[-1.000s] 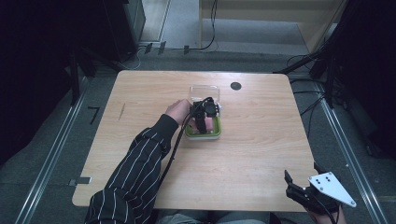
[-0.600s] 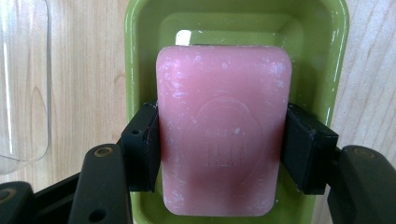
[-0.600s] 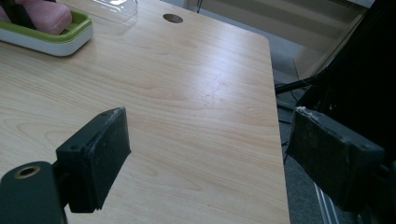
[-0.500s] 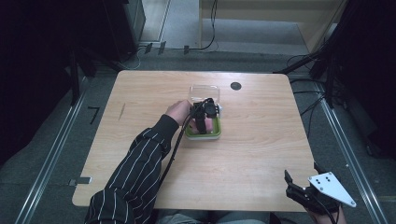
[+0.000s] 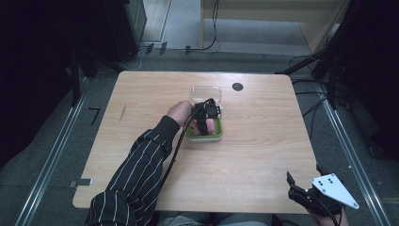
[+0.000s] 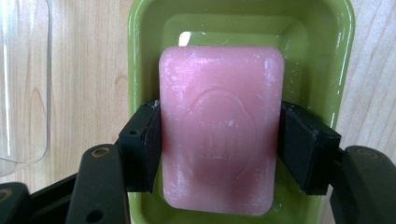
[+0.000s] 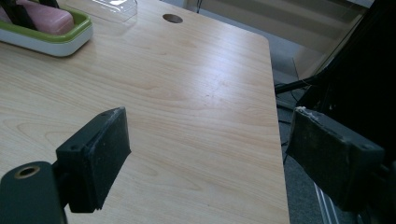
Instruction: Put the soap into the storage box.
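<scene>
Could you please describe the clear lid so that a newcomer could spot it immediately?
On the wooden table, find the green soap dish near the middle. The clear lid lies just beyond it; unlike the dish, it is transparent and holds nothing.

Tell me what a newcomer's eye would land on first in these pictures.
First, the pink soap bar lying in the green dish near the middle of the table, with the left gripper closed on its two long sides. Beside the dish, on its far side, lies a clear plastic lid. The right gripper hangs open over the table's near right corner, holding nothing.
</scene>
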Demonstrator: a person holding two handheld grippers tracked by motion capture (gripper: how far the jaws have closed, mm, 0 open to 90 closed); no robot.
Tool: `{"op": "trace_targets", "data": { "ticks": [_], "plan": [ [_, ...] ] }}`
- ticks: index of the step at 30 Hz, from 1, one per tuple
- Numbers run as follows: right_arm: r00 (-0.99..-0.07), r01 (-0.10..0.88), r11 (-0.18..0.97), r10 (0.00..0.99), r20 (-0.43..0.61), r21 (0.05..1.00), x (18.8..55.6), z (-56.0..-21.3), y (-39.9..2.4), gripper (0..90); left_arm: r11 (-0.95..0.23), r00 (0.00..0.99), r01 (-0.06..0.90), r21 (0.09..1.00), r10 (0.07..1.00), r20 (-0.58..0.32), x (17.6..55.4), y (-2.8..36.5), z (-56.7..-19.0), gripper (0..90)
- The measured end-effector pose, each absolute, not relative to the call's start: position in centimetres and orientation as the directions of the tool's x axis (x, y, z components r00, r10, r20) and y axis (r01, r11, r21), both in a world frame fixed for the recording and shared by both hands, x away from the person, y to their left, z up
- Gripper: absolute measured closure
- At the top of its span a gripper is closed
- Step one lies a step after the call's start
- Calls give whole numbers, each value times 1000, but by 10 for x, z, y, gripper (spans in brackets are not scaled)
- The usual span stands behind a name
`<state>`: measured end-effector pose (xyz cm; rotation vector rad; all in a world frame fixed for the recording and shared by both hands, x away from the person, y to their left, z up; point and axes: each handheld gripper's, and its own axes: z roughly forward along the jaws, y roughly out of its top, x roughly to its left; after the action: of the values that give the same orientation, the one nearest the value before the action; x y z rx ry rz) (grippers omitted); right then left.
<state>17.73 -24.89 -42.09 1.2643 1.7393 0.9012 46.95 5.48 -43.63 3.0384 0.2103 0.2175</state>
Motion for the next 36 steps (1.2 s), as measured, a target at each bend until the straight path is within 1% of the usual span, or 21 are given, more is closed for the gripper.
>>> {"op": "trace_targets", "data": {
  "ticks": [5, 10, 13, 15, 17, 19, 24, 30, 36],
  "plan": [
    [-192, 403, 250, 964, -186, 880, 178, -421, -249, 135, -981, 980, 150, 122, 164, 116, 470, 57, -432, 363],
    [-194, 406, 252, 963, -186, 878, 177, -421, -248, 135, -977, 978, 171, 125, 184, 99, 471, 59, -428, 319],
    [-190, 402, 248, 964, -185, 881, 177, -421, -249, 135, -971, 974, 198, 132, 210, 85, 470, 60, -426, 269],
    [-194, 402, 251, 963, -186, 881, 178, -421, -249, 135, -970, 972, 207, 124, 218, 83, 469, 59, -423, 231],
    [-196, 403, 253, 963, -187, 880, 178, -421, -249, 135, -969, 969, 218, 117, 229, 93, 468, 59, -422, 170],
    [-192, 400, 249, 964, -185, 882, 178, -421, -249, 135, -967, 966, 234, 100, 243, 86, 466, 59, -420, 137],
    [-193, 400, 247, 964, -183, 883, 178, -421, -248, 135, -961, 960, 266, 78, 271, 67, 462, 61, -417, 123],
    [-198, 394, 251, 963, -185, 884, 178, -420, -247, 135, -959, 956, 283, 29, 284, 78, 452, 63, -416, 74],
    [-205, 392, 255, 961, -186, 884, 180, -420, -245, 135, -949, 946, 314, 12, 314, 84, 444, 69, -415, 72]
  ]
}}
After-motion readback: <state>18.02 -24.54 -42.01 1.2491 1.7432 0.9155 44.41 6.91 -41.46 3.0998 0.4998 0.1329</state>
